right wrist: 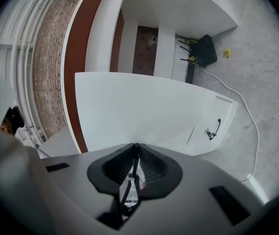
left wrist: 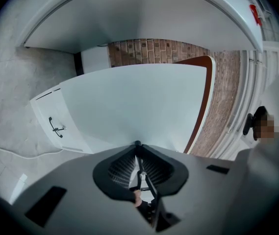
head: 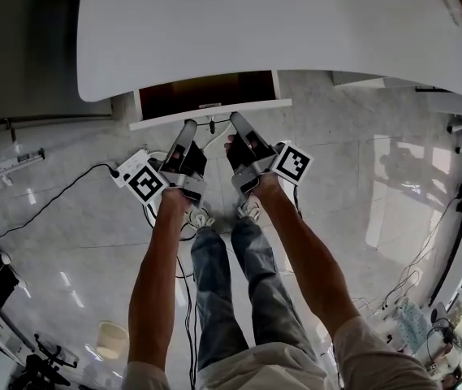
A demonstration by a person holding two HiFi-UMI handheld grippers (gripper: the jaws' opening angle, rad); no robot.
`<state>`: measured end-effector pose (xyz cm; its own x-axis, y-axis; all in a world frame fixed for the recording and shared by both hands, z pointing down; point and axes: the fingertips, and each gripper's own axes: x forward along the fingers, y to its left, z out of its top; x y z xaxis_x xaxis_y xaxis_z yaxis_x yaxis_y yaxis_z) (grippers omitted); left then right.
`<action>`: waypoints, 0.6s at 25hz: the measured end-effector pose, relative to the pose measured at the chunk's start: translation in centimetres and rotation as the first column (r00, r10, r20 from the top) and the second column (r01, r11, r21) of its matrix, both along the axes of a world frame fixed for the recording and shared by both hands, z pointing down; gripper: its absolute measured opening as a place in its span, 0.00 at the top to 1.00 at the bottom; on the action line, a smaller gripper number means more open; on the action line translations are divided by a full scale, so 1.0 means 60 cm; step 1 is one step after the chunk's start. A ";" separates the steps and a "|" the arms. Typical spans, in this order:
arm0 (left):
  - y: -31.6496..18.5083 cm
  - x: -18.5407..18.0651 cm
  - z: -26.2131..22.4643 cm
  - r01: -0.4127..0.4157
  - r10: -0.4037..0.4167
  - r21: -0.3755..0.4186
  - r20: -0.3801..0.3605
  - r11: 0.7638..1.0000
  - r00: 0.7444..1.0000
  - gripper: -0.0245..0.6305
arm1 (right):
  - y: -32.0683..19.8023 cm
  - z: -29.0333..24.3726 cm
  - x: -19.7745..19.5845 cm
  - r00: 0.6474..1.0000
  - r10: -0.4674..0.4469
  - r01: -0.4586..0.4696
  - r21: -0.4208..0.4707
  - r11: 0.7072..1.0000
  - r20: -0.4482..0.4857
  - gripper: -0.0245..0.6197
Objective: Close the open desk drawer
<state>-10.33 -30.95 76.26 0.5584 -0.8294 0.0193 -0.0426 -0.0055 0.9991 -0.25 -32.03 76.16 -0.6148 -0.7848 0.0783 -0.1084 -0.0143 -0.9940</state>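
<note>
Desk drawer (head: 210, 114) stood pulled out from under the white desk (head: 279, 23) with its dark inside showing, so the closing was not yet done. Its white front lay directly ahead of both tools. The left gripper (head: 188, 126) and right gripper (head: 236, 119) each had their jaws brought together on nothing, tips right at that front panel (contact could not be confirmed). Seemingly the whole inward push remained.

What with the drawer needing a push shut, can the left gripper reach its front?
Likely yes: the left gripper, jaws together, sits right at the drawer front, nothing between them.
</note>
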 end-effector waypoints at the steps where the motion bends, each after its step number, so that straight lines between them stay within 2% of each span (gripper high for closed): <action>1: -0.001 0.000 0.000 0.000 0.000 0.000 -0.002 1.000 1.000 0.89 | -0.001 0.000 0.000 1.000 0.003 -0.003 0.001 1.000 -0.001 0.88; 10: 0.006 0.005 -0.001 -0.028 0.028 0.002 0.022 1.000 0.999 0.89 | 0.007 0.000 0.003 1.000 0.012 -0.012 0.011 1.000 -0.003 0.88; 15: -0.020 -0.005 0.004 0.004 -0.004 -0.003 0.040 1.000 0.999 0.88 | -0.015 0.006 -0.001 0.999 0.007 -0.007 0.013 1.000 -0.033 0.88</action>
